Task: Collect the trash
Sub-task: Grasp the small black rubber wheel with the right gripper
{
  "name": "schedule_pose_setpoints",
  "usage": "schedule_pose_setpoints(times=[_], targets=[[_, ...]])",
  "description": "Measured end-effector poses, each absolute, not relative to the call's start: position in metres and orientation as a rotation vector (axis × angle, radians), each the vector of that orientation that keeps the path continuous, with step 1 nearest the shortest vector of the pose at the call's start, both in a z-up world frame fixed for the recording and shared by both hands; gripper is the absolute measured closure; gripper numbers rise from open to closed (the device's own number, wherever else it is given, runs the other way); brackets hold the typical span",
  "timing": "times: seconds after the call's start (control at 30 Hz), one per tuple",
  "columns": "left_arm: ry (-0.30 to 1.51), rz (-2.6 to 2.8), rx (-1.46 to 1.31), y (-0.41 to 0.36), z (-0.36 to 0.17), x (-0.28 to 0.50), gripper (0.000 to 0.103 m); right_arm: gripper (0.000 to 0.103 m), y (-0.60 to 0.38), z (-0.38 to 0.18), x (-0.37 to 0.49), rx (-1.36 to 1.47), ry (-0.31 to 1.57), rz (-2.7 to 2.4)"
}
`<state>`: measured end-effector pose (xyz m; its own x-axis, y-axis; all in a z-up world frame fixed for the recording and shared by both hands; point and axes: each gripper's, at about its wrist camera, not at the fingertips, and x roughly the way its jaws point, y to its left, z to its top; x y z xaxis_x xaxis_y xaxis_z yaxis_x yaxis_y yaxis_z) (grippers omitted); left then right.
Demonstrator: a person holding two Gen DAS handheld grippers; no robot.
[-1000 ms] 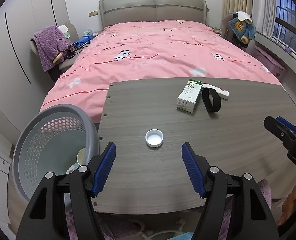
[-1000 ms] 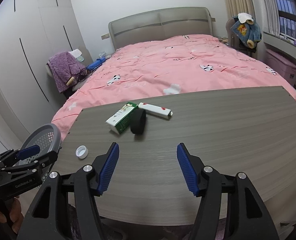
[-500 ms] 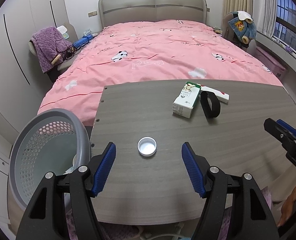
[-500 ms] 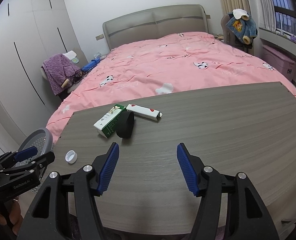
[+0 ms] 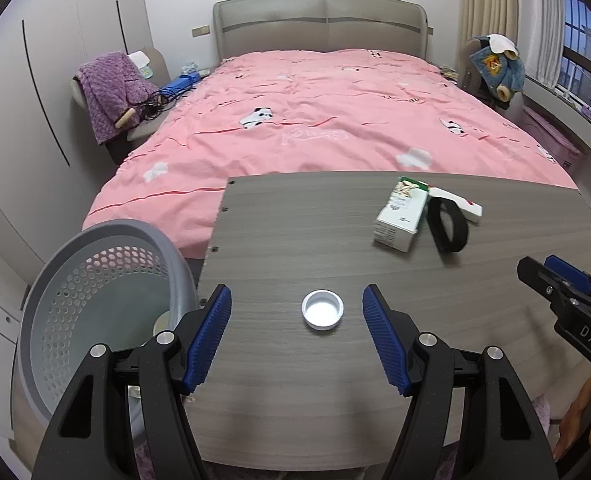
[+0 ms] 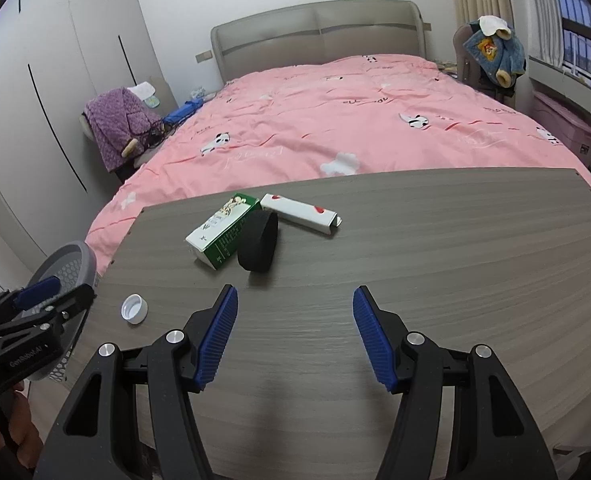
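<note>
Cap: white bottle cap lies open side up near the tabletop's left edge, just ahead of the left gripper; jaws apart, empty
Right gripper: jaws apart, empty; black band ahead

Surface: matt grey wood-grain. Basket: perforated grey plastic. Cap: smooth white plastic. Cartons: printed cardboard. Band: matt black.
</note>
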<state>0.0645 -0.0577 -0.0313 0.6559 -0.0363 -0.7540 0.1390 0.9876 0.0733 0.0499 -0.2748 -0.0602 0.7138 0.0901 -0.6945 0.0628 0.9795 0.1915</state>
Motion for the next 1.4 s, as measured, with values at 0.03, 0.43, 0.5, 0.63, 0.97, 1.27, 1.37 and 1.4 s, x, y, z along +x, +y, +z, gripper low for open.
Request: schedule_pose_setpoints(times=[0.03,0.43,0.5,0.63,0.97,1.27,1.37,1.4], targets=[[0.848,-0.095,0.126,-0.056,-0.032,0.065,0.038,0.044,-0.274,-0.062,0.053,0.205,0.783,0.016],[0.882,-0.06,0.074,-0.032,-0.047,0.079,0.038,0.044,-0.254,-0.075,0.101,0.167,0.822,0.034],[0.883,-0.059,0.072,-0.03,-0.048,0.079,0.038,0.044,-0.252,-0.077,0.109,0.161,0.828,0.034],[0.887,-0.066,0.073,-0.029,-0.051,0.081,0.038,0.044,-0.25,-0.081,0.123,0.154,0.838,0.024],[0.89,-0.058,0.051,-0.02,-0.054,0.085,0.038,0.044,-0.235,-0.066,0.124,0.142,0.826,0.032],[0.898,-0.062,0.03,-0.011,-0.057,0.087,0.038,0.052,-0.241,-0.082,0.139,0.157,0.87,-0.017],[0.908,-0.07,0.029,-0.012,-0.06,0.087,0.038,0.061,-0.241,-0.087,0.144,0.152,0.885,-0.017],[0.912,-0.075,0.027,-0.013,-0.06,0.087,0.038,0.064,-0.241,-0.089,0.146,0.154,0.89,-0.01]])
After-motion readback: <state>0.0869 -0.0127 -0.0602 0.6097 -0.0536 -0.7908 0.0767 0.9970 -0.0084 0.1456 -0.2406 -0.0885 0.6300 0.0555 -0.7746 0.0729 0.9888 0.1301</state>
